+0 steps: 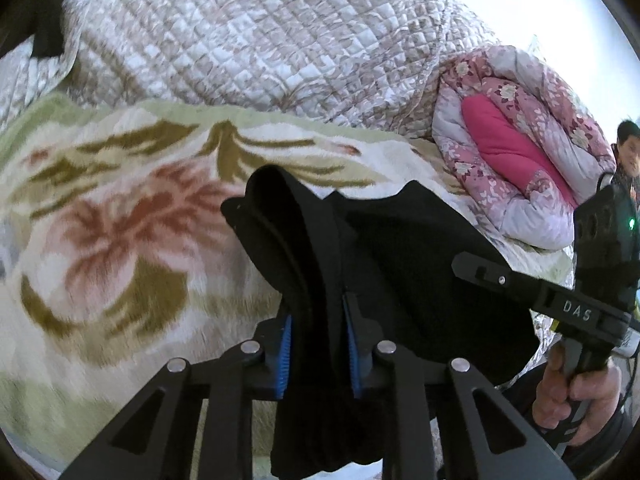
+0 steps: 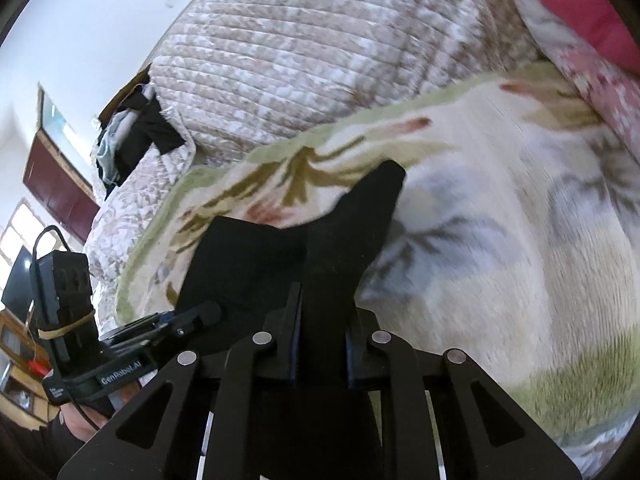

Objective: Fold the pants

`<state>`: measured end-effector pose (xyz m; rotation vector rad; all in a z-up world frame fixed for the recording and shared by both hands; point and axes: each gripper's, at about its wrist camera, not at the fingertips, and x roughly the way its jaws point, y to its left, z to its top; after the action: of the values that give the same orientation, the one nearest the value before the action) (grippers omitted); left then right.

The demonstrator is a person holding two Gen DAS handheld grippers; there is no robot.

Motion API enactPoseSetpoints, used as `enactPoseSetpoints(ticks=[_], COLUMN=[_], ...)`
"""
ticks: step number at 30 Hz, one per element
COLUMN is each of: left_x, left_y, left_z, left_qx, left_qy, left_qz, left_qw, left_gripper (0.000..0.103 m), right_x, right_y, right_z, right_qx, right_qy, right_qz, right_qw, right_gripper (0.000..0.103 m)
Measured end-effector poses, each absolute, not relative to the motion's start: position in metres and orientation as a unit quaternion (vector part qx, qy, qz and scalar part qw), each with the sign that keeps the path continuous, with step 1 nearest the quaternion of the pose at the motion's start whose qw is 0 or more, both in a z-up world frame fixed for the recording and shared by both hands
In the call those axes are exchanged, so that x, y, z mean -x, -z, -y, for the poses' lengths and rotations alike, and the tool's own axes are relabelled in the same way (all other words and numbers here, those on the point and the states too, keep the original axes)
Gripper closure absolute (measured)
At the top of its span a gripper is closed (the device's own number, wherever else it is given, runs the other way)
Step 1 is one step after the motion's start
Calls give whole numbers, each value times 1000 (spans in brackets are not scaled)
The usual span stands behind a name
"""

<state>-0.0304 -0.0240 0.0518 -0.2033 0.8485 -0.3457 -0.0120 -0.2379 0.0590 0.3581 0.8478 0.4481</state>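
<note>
Both grippers' fingers point(image 1: 285, 354) point(image 2: 294, 344) clamp the black pants point(image 1: 400, 264), stretched sideways between them.

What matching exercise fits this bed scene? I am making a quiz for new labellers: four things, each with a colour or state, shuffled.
Things:
1. black pants
2. quilted bedspread
3. floral blanket
4. rolled quilt

Colours or states:
A. cream plush with red flowers and a green border
B. pink flowered, with a bright pink lining
C. clamped by both the left gripper and the right gripper
D. beige and white, stitched in small squares

Pairs: 1-C, 2-D, 3-A, 4-B
</note>
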Motion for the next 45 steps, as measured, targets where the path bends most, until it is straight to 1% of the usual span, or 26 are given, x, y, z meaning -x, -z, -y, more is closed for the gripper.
enactPoseSetpoints(ticks=[6, 13, 17, 21, 22, 23, 25, 27, 29, 34, 37, 40, 42, 43, 45], left_x=[2, -53, -80, -102, -107, -110, -109, -106, -99, -72, -55, -49, -49, -48, -48], left_y=[-80, -86, -71, -44, -34, -23, -19, -24, -32, -55, -57, -42, -28, -27, -29], left_z=[11, -22, -40, -47, -48, -51, -56, -63, -67, -69, -50, -33, -26, -25, -23], left_qx=[61, 64, 85, 85, 88, 89, 91, 102, 93, 104, 88, 65, 43, 36, 32], left_qy=[151, 136, 118, 106, 101, 87, 77, 71, 46, 54, 88, 104, 91, 89, 86], left_qz=[-375, -356, -358, -383, -400, -417, -419, -420, -405, -370, -366, -392, -406, -398, -398], left_qw=[912, 923, 922, 914, 907, 900, 900, 899, 909, 922, 922, 912, 908, 912, 913], left_gripper=[79, 79, 79, 78, 76, 72, 67, 67, 67, 68, 68, 68, 67, 67, 67], right_x=[-22, -83, -112, -133, -136, -138, -139, -135, -126, -93, -74, -65, -60, -60, -60], right_y=[-79, -85, -70, -41, -29, -22, -17, -24, -38, -59, -51, -23, -17, -18, -24], right_z=[214, 192, 188, 185, 184, 186, 193, 203, 210, 196, 170, 148, 143, 142, 147], right_qx=[-144, -134, -139, -130, -120, -111, -114, -118, -112, -64, -9, 53, 83, 88, 73], right_qy=[-237, -254, -254, -246, -235, -222, -210, -194, -183, -199, -217, -213, -211, -210, -210], right_qz=[-391, -381, -384, -414, -433, -446, -455, -444, -423, -386, -399, -441, -430, -428, -422], right_qw=[878, 879, 877, 867, 862, 860, 858, 867, 880, 899, 891, 870, 874, 875, 879], right_gripper=[87, 87, 87, 87, 86, 83, 75, 75, 75, 75, 75, 75, 75, 75, 75])
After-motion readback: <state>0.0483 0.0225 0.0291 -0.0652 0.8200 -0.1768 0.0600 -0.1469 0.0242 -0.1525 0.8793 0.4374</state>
